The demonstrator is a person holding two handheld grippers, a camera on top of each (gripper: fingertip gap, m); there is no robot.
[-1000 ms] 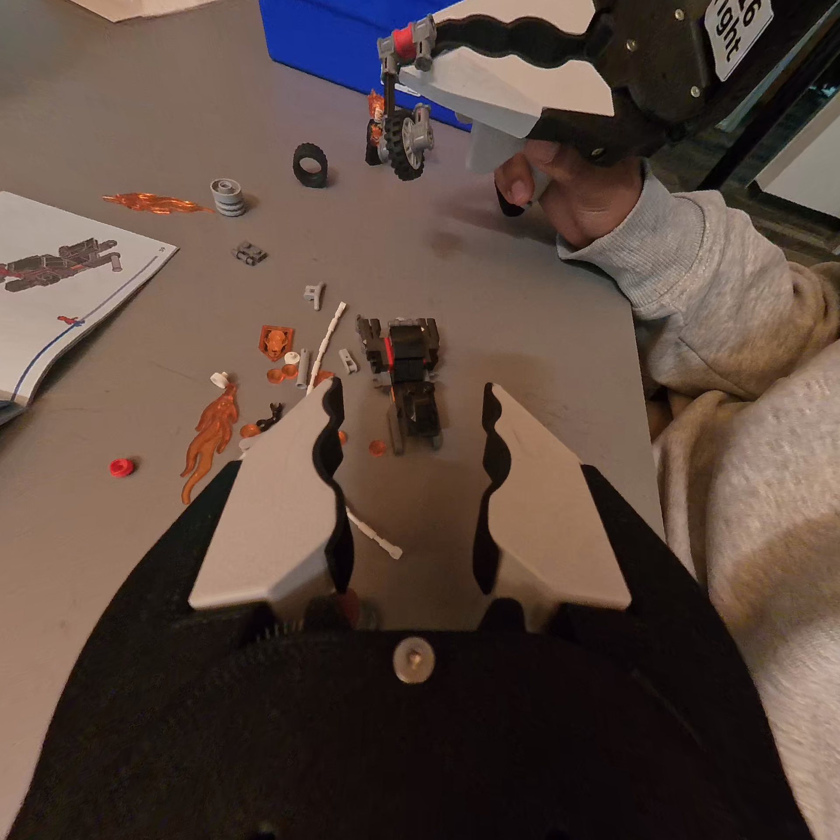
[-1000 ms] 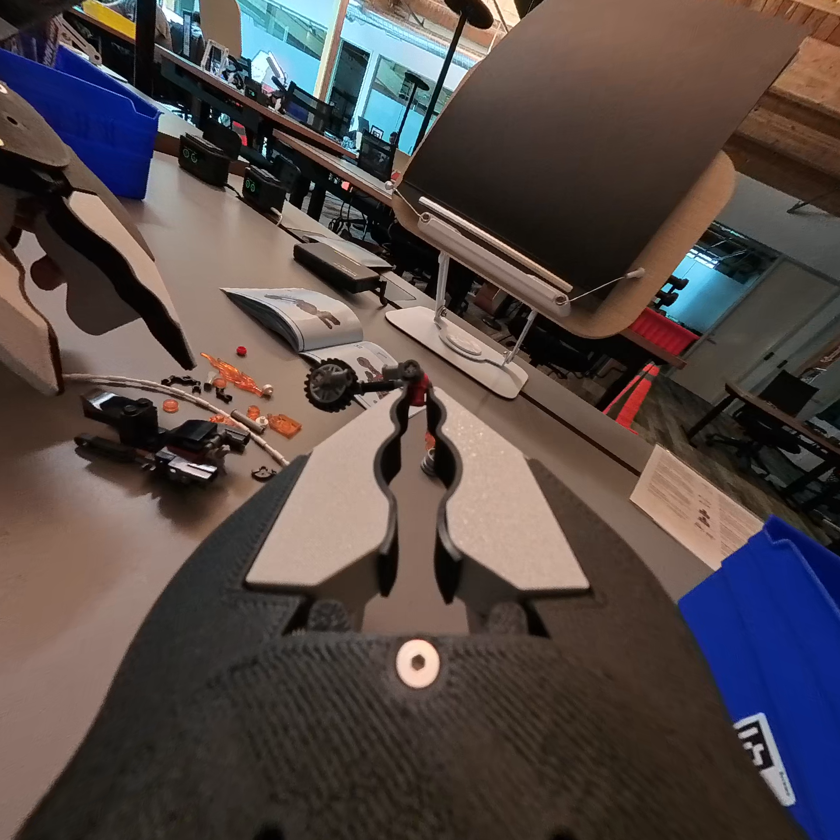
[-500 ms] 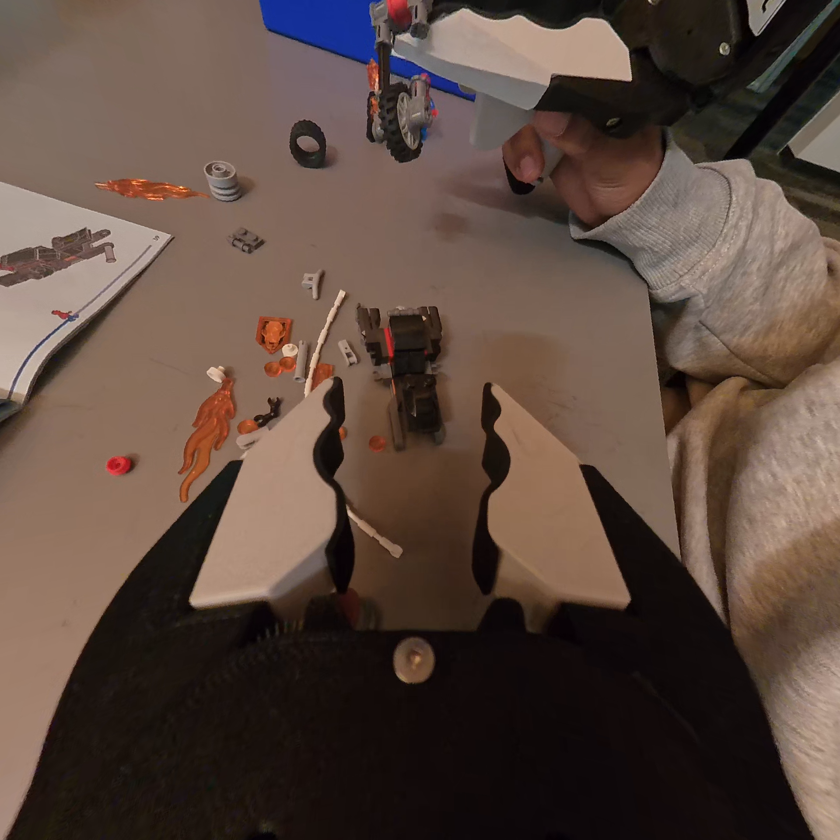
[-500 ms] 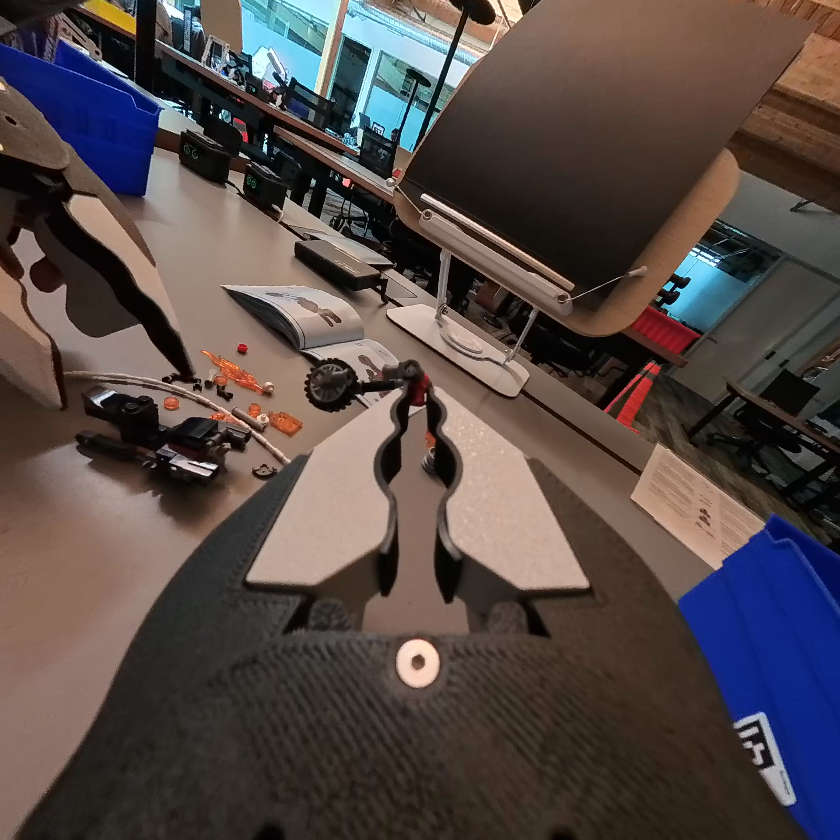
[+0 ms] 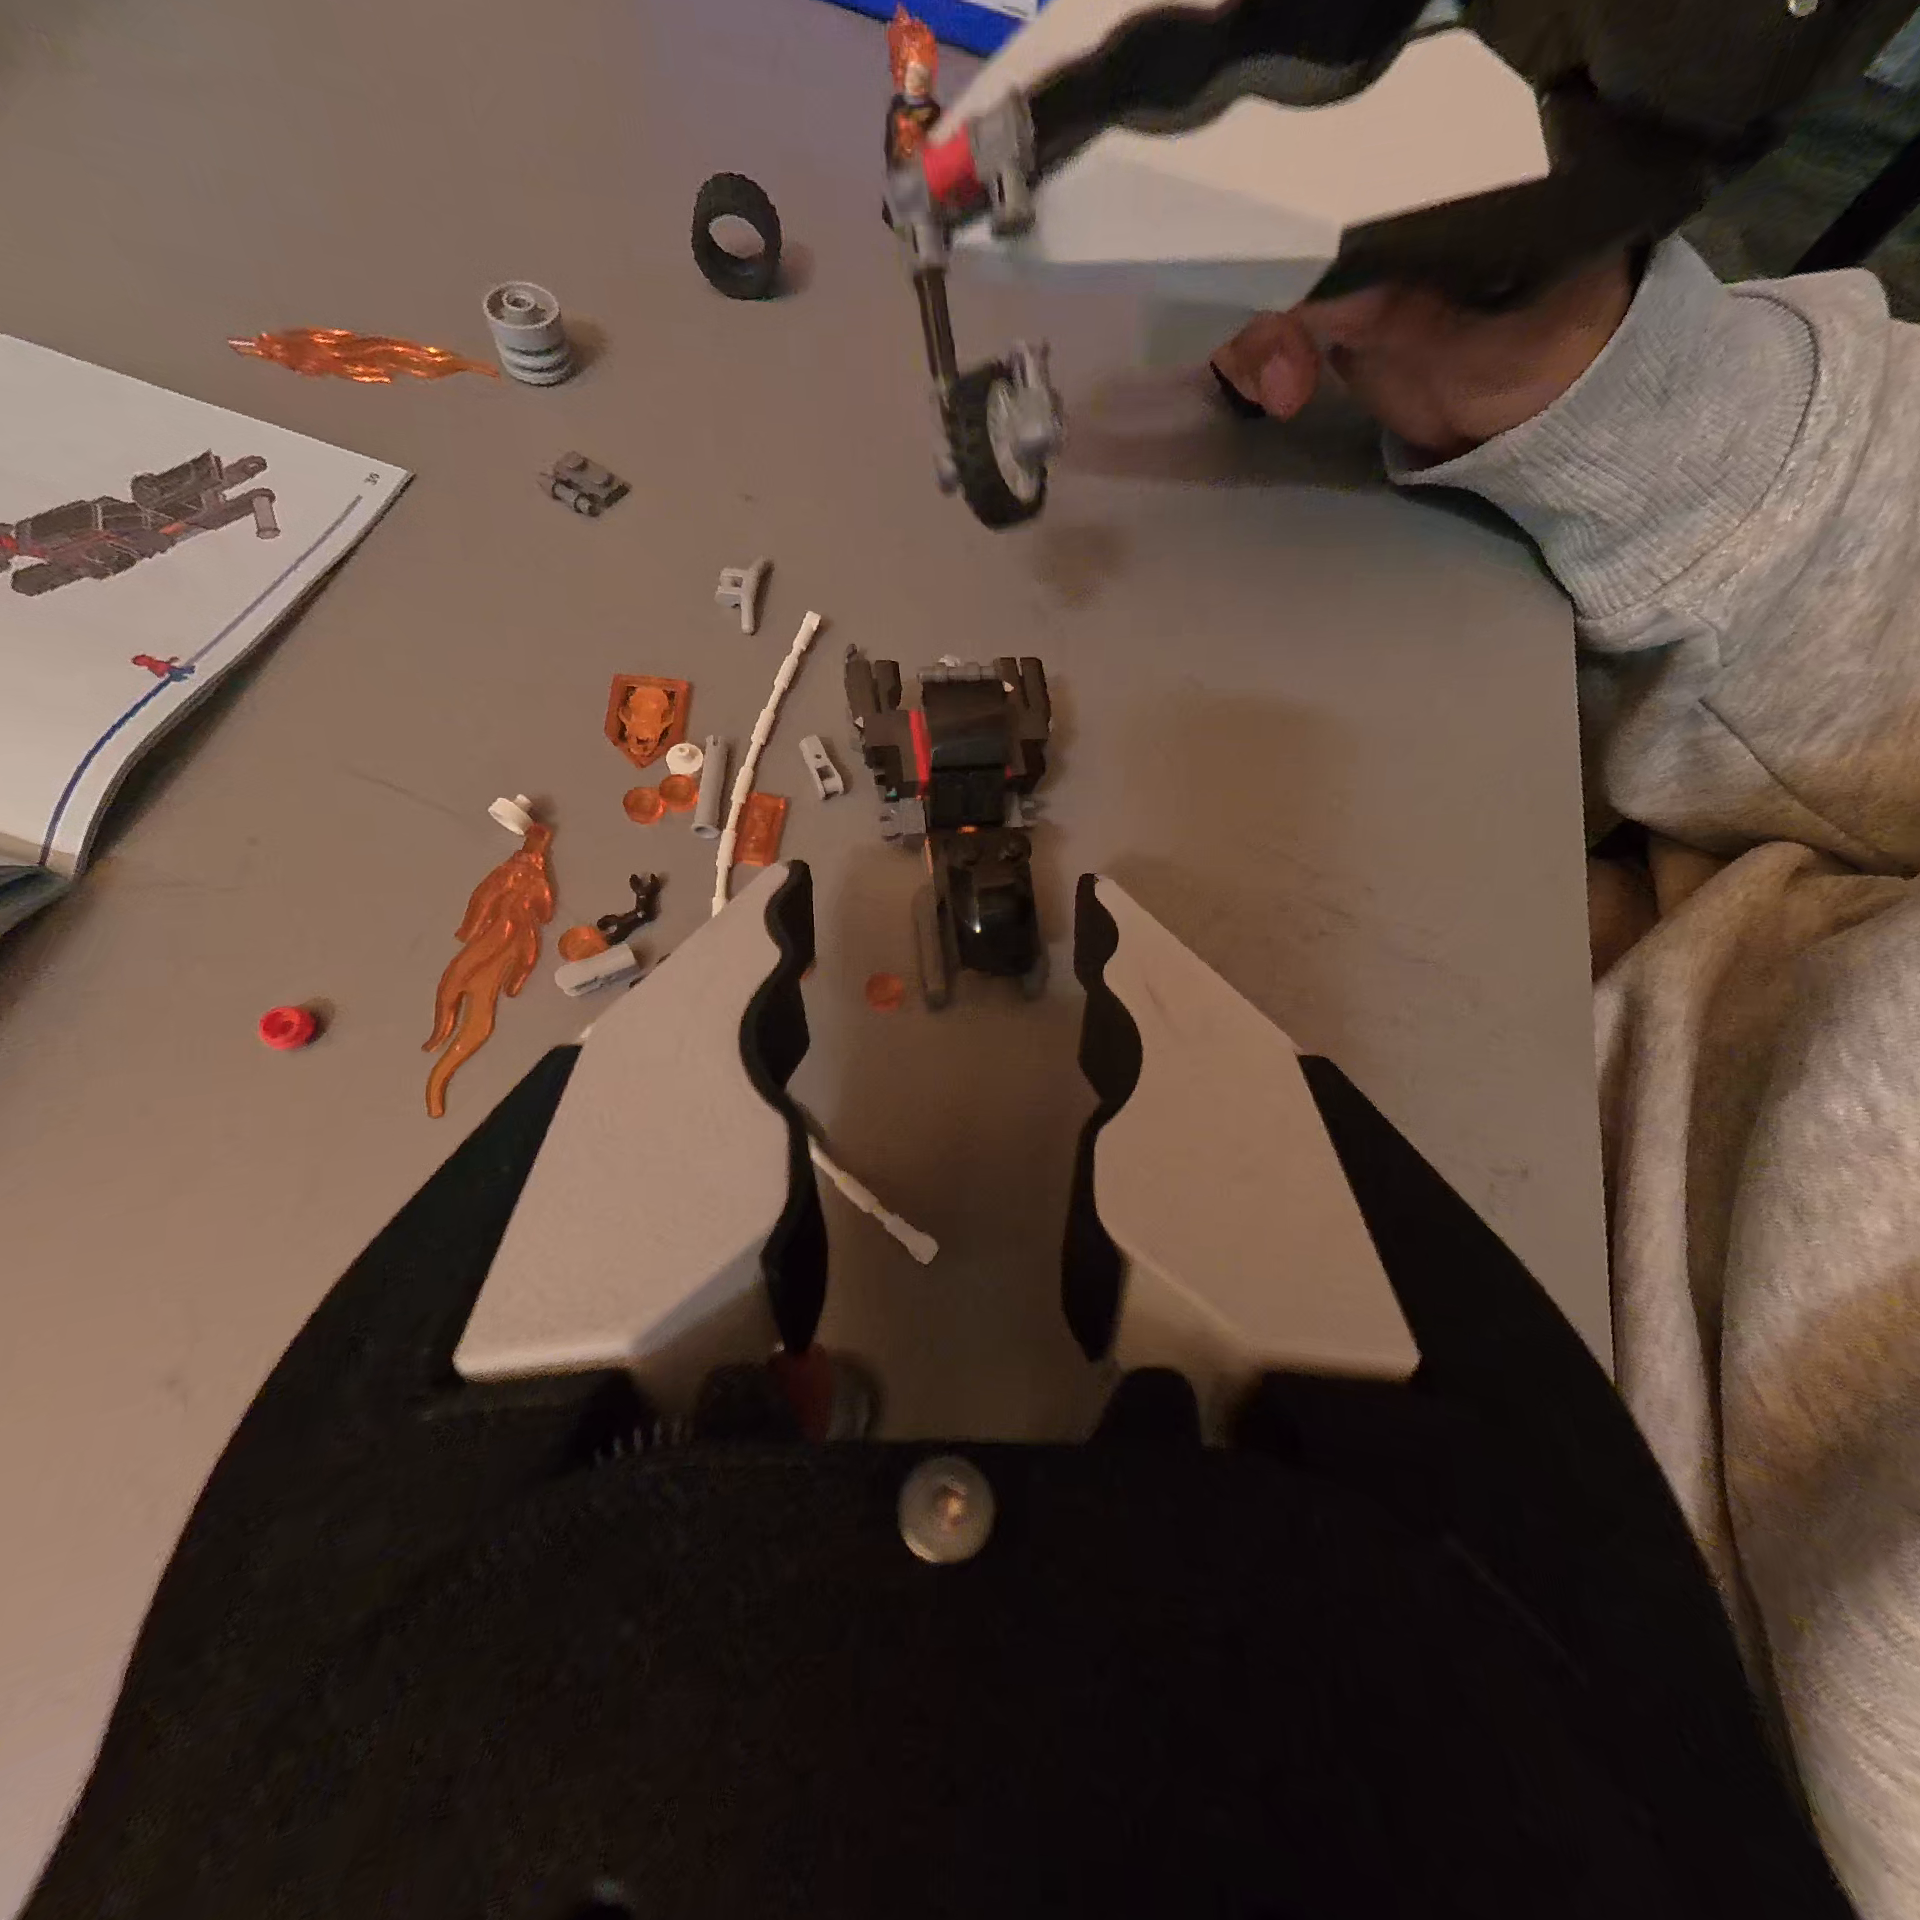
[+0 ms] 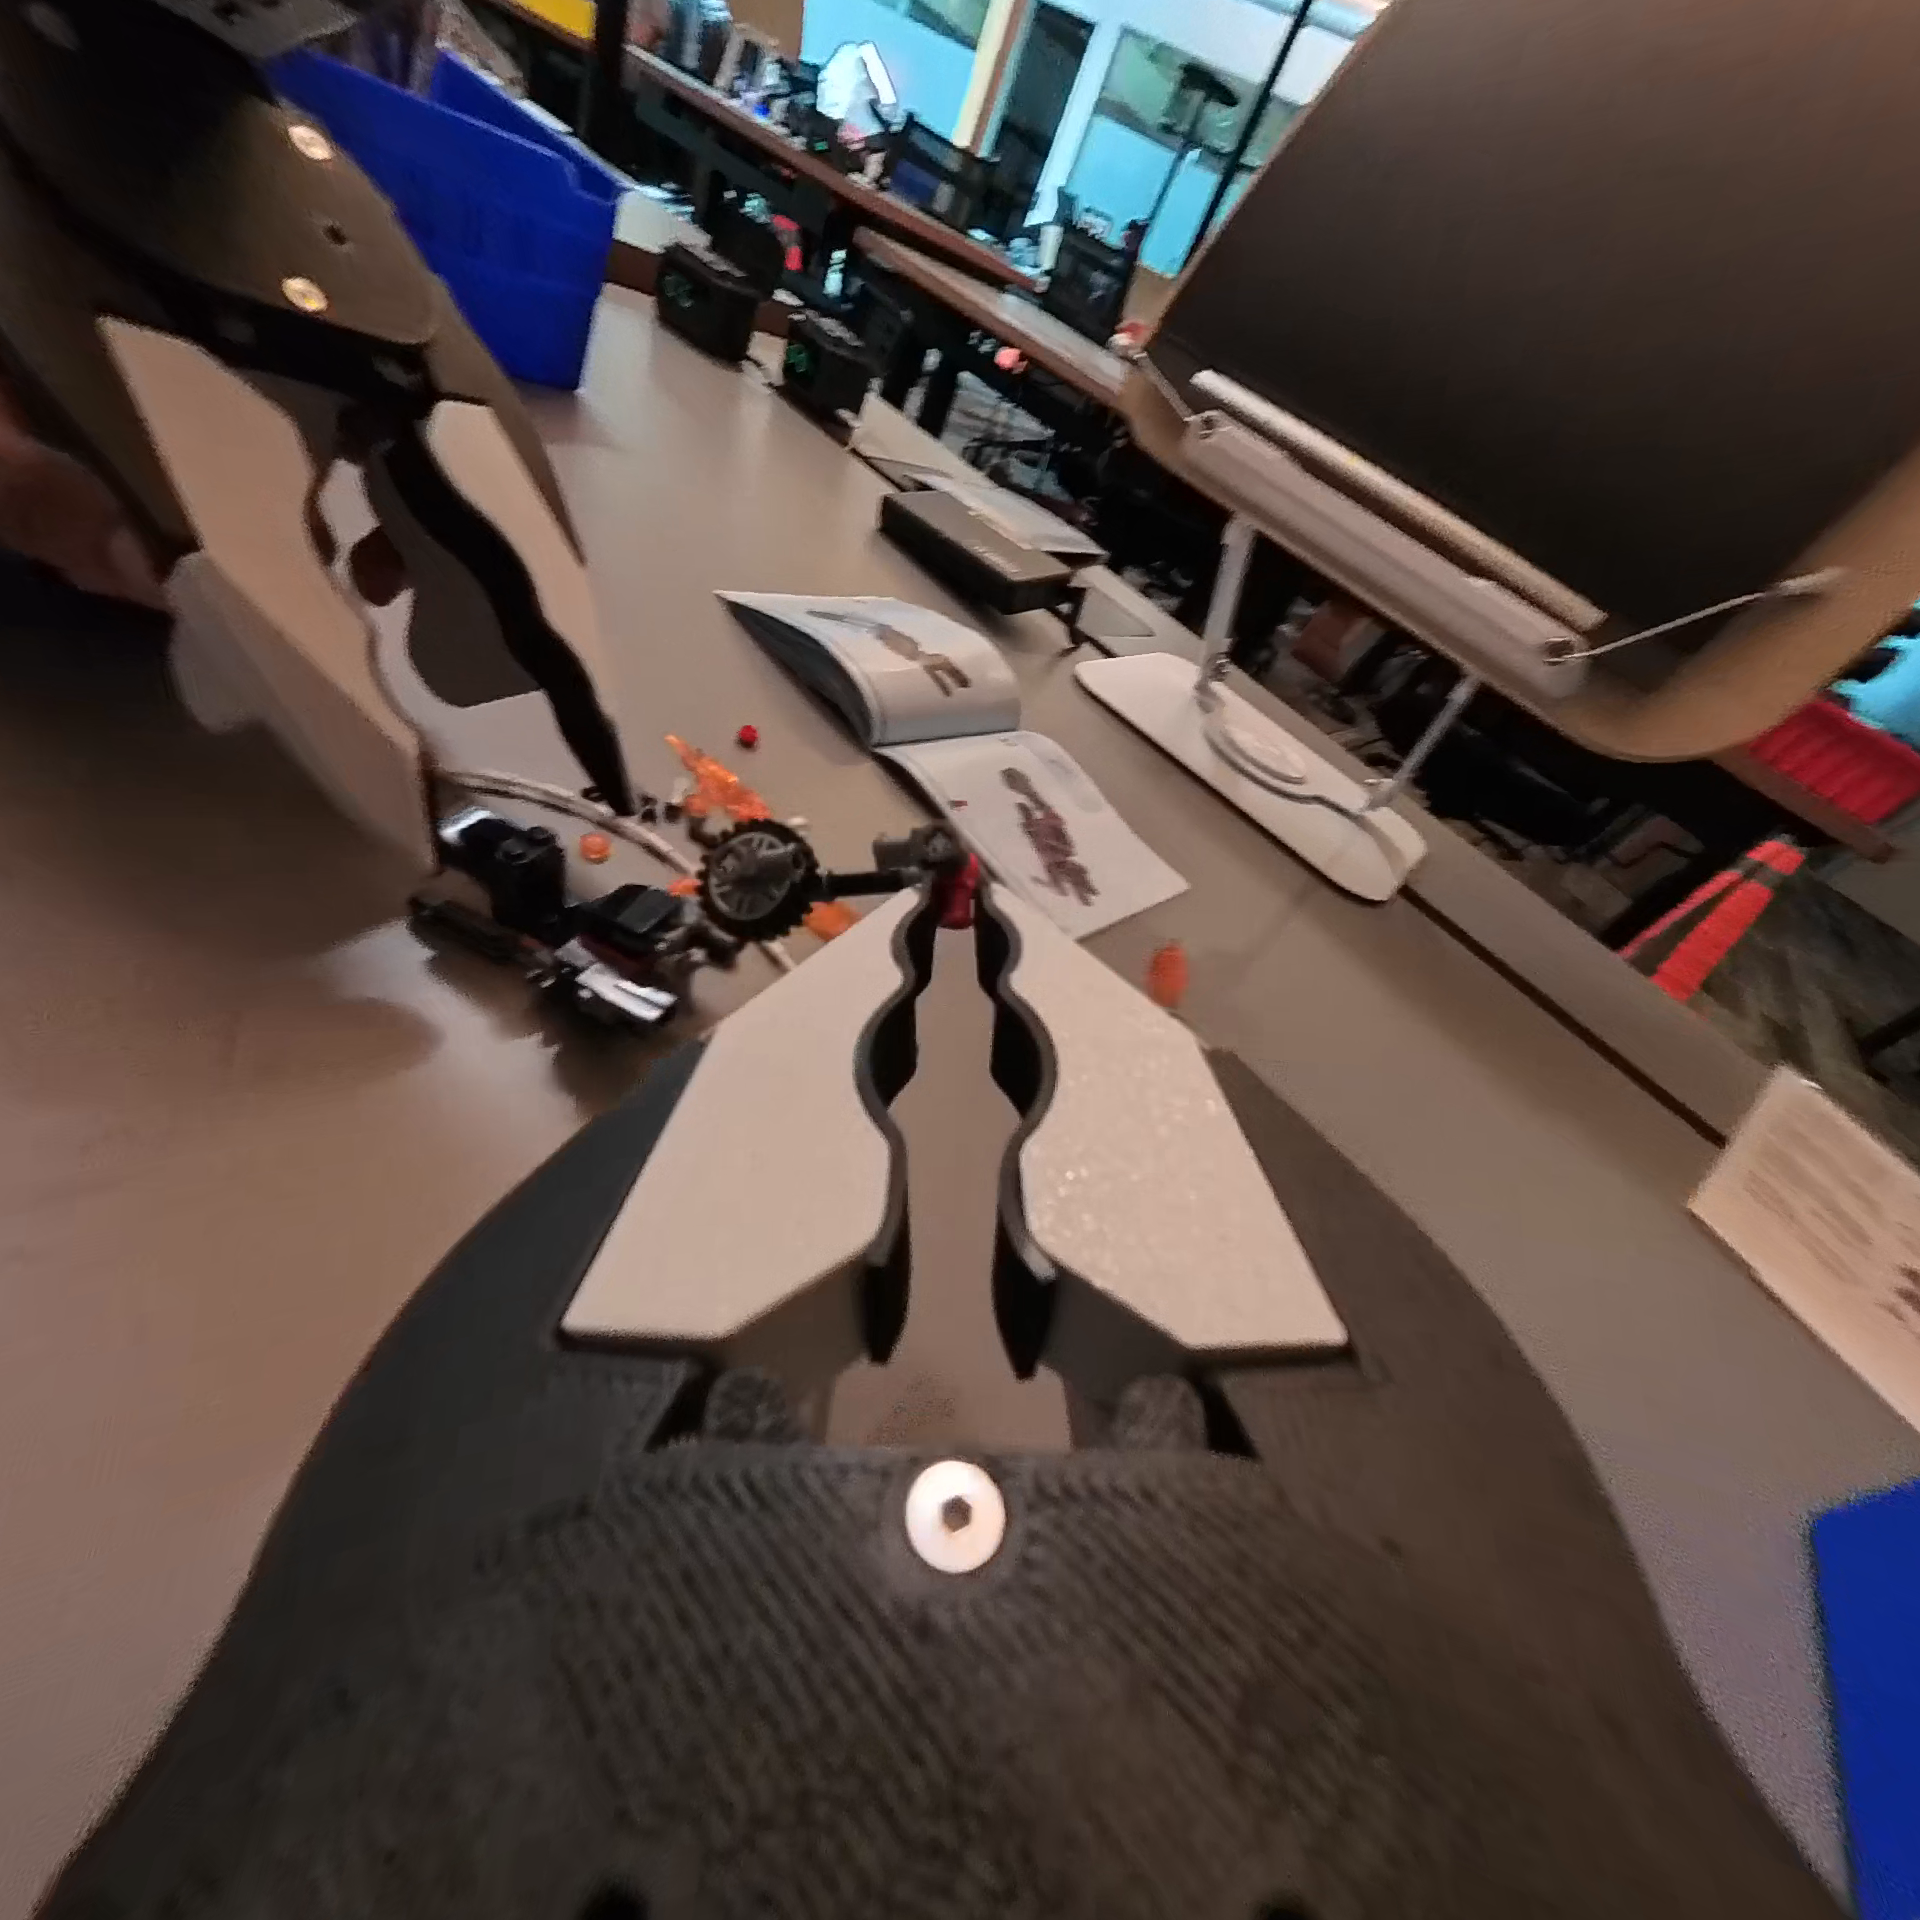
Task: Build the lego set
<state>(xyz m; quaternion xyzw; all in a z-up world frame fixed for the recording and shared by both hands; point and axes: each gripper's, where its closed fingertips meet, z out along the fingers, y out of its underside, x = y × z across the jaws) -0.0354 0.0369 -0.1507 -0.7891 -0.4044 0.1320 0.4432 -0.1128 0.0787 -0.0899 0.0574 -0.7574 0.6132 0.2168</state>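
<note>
Gripping the red and grey top end of a front fork assembly with a spoked grey wheel in a black tyre (image 5: 995, 436), right claw (image 6: 948, 902) closed on it, wheel hanging clear above the grey counter (image 5: 1299, 727). Seen from the right wrist view as a wheel (image 6: 756, 881) held out to the left of the fingertips.

Hovering low over the counter, left claw (image 5: 940, 894) spread wide and empty, fingers either side of the rear of a black, red and grey partly built motorcycle body (image 5: 961, 800) lying flat on the counter, not touching it.

Scattered to the left of the body: a thin white chain-like strand (image 5: 764, 748), a transparent orange flame piece (image 5: 488, 956), a small orange shield tile (image 5: 646, 717), a small red round stud (image 5: 286, 1025), several tiny grey and orange bits. Farther off: a loose black rubber tyre (image 5: 736, 237), a grey ribbed wheel hub (image 5: 528, 332), a second orange flame piece (image 5: 358, 355), a flame-headed minifigure (image 5: 912, 88). Lying open at the left edge, a white instruction booklet (image 5: 135, 582).
</note>
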